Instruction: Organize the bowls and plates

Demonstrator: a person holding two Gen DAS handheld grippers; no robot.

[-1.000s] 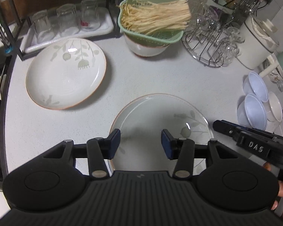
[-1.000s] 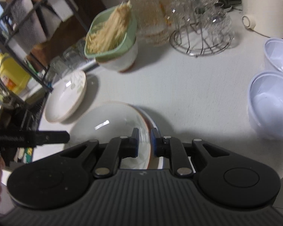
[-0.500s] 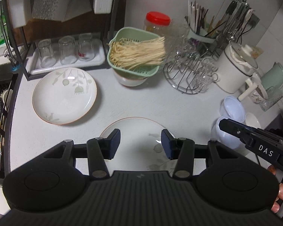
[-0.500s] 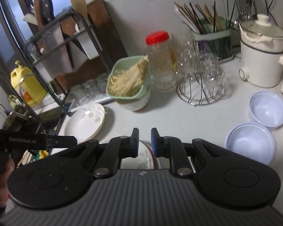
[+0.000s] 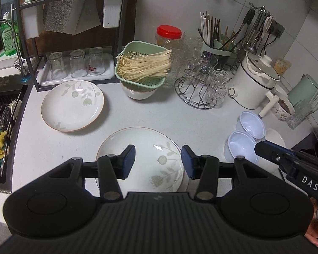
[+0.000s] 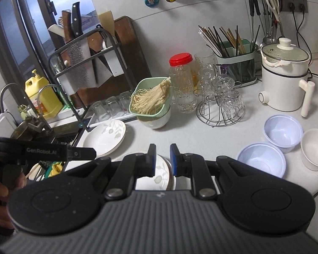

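Two white leaf-pattern plates lie on the grey counter: one at the far left, one close in front of me. My left gripper hovers above the near plate, open and empty. My right gripper is shut with nothing between its pads, also above that plate's rim; its tip shows at the right of the left wrist view. Two pale blue bowls and a white bowl sit at the right.
A green colander of pale strands rests on a white bowl. Behind stand a red-lidded jar, a wire rack of glasses, a white electric pot and a tray of tumblers. The sink lies left.
Both grippers have risen and drawn back from the near plate, so more of the counter and wall shows. The plate stays on the counter. Neither gripper's jaws changed.
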